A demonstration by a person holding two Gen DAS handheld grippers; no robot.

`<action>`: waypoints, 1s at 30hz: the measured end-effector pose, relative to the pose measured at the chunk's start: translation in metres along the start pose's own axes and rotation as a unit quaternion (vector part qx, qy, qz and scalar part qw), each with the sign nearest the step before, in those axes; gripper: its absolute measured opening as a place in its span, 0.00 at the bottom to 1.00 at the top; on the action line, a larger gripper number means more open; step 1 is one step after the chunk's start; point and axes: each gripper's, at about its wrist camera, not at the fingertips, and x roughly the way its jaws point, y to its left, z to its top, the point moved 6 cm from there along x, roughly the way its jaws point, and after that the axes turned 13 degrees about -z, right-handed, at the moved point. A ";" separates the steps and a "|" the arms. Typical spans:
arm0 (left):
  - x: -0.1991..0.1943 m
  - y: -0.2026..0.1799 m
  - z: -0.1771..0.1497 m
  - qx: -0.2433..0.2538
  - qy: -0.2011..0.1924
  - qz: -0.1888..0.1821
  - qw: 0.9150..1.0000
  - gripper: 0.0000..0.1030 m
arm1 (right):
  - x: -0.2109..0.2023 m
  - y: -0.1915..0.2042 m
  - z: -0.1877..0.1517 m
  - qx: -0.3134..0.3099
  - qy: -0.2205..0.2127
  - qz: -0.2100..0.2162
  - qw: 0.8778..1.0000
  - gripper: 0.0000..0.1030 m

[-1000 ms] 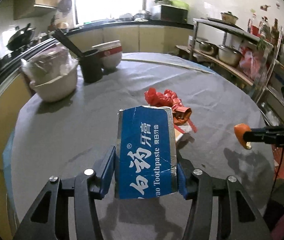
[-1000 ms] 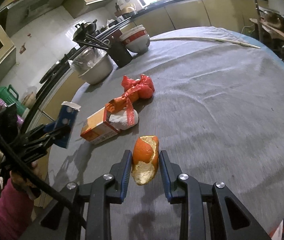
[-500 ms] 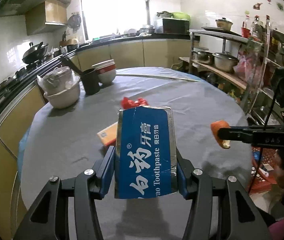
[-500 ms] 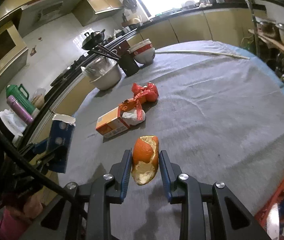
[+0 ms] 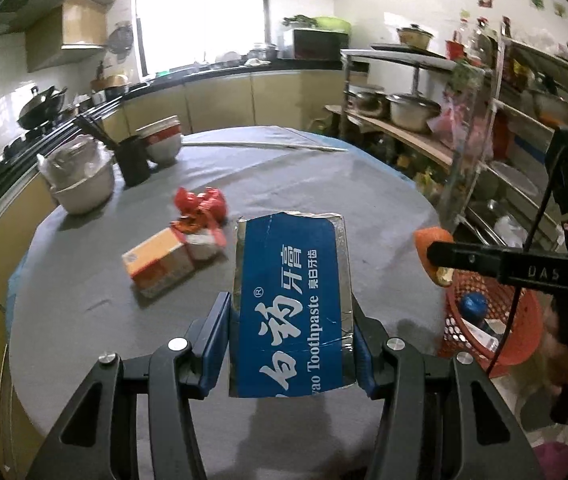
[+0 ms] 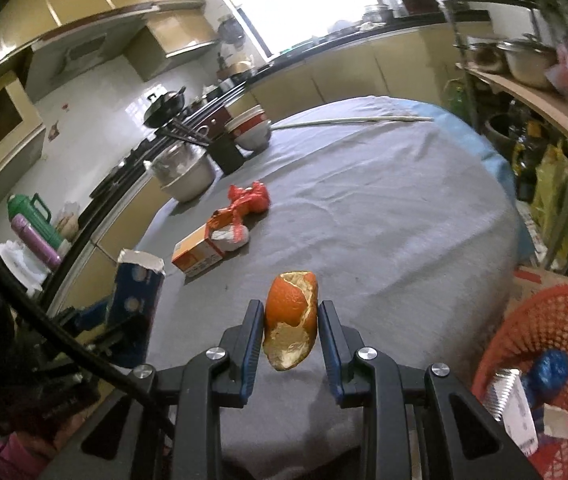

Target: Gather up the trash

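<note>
My left gripper [image 5: 290,308] is shut on a blue toothpaste box [image 5: 292,296], held above the near edge of the grey round table [image 5: 316,184]. My right gripper [image 6: 290,322] is shut on a piece of orange peel [image 6: 290,320]; the peel [image 5: 432,240] also shows at the right of the left wrist view. A red mesh basket [image 6: 540,332] with some trash in it stands below the table's right side. An orange carton [image 5: 160,262], a white wad [image 6: 230,238] and a crumpled red wrapper [image 5: 200,204] lie on the table.
Bowls [image 5: 84,188], a dark chopstick holder [image 5: 132,160] and stacked bowls [image 5: 164,146] stand at the table's far left. A long thin stick [image 5: 264,145] lies across the far side. Metal shelves with pots [image 5: 412,110] stand to the right.
Both grippers have pulled back from the table with their loads and risen a little. The red basket has come into view at the right.
</note>
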 end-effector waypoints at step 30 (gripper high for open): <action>-0.009 0.025 0.010 -0.034 -0.012 0.104 0.994 0.54 | -0.008 0.002 -0.009 -0.010 -0.017 0.007 1.000 0.29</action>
